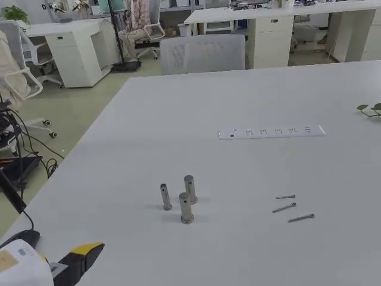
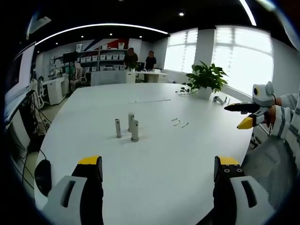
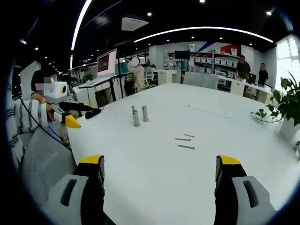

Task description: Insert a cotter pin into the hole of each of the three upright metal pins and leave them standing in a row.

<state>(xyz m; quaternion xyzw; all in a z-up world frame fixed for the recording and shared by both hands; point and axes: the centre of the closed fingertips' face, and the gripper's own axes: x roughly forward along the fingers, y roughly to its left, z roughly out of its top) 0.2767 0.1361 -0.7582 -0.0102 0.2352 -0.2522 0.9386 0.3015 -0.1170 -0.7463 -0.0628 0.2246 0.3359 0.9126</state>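
1. The left gripper was nearest, at the near edge of the white table. Its jaws stood wide apart with nothing between them.
2. The right gripper hung over the same edge, further along it. Its jaws were also spread wide and empty.
3. Each gripper showed at the side of the other's gripper view, held by a hand in a striped sleeve.
4. Farther in, the three metal pins stood upright on the table top. They formed a tight triangle rather than a line, close together but not touching.
5. To their right in the head view, well apart from them, the three cotter pins lay flat on the table. They were roughly parallel, one behind another.
6. Beyond both groups, a white power strip lay across the middle of the table.
7. A few leaves of a plant reached in at the table's right edge.
8. A grey chair stood at the far edge, with white desks behind it.
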